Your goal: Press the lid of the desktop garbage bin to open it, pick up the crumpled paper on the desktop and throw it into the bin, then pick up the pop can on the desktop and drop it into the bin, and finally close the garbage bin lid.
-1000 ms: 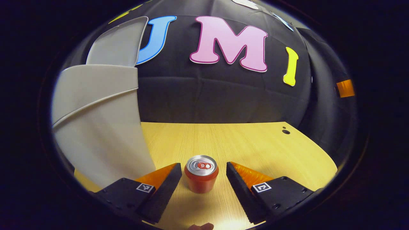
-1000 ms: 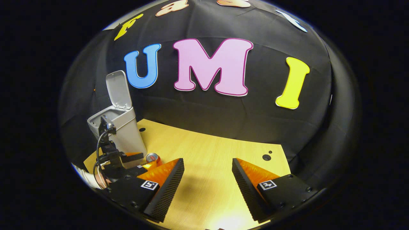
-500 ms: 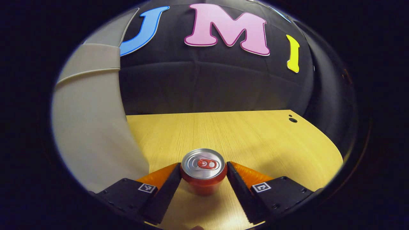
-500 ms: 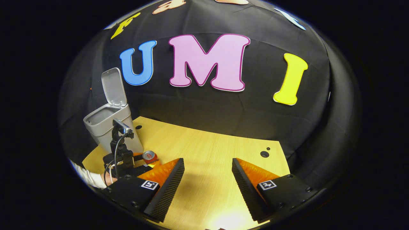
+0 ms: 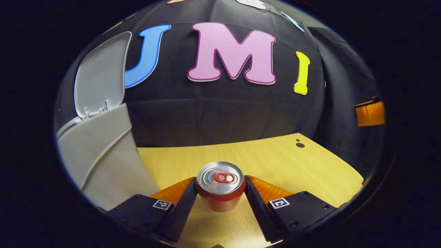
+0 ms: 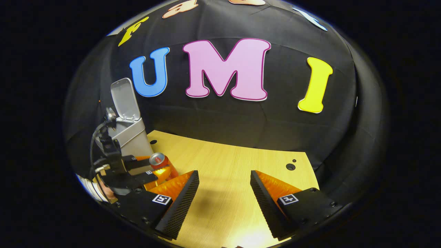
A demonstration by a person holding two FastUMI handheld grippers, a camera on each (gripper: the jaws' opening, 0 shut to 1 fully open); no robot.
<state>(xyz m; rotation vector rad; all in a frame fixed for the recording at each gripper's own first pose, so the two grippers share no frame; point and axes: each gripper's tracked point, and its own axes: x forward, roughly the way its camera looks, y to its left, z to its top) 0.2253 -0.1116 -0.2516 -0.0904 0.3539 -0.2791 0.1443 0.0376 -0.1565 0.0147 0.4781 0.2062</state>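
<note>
Left hand-held gripper (image 5: pixel 220 187) pinches the pop can (image 5: pixel 220 186), one finger against each side of it. Can upright, long axis vertical, pull-tab top facing up; in the right gripper view it (image 6: pixel 160 162) looks lifted off the table (image 5: pixel 275 158). Garbage bin (image 5: pixel 100 151) stands just left of the can, lid (image 5: pixel 101 74) raised and tilted back toward the far wall. Right hand-held gripper (image 6: pixel 224 193) spread wide, nothing between its fingers, above bare table well right of the bin (image 6: pixel 132 132).
</note>
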